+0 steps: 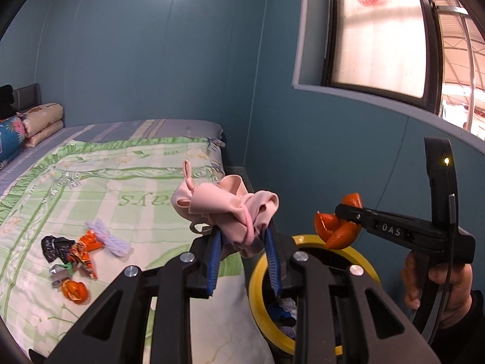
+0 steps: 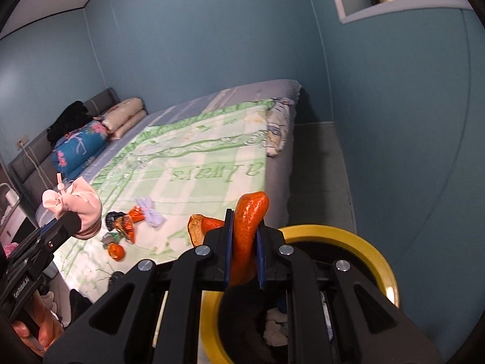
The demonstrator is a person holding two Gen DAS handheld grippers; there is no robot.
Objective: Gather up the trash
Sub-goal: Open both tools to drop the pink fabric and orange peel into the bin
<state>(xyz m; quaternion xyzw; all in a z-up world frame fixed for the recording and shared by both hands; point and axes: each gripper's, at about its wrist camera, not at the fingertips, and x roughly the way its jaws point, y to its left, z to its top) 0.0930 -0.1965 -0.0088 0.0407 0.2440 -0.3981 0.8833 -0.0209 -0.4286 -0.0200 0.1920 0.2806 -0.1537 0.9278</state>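
Clamping pink cloth in left gripper, right gripper pinching orange peel, window left-view only.

Bin mouth open beneath both grippers; bed edge adj. on left, wall close on right.

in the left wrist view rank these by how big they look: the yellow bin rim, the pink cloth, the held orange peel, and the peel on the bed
1. yellow bin rim
2. pink cloth
3. held orange peel
4. peel on the bed

The bed peel lies farther away, so its true size is unsure.
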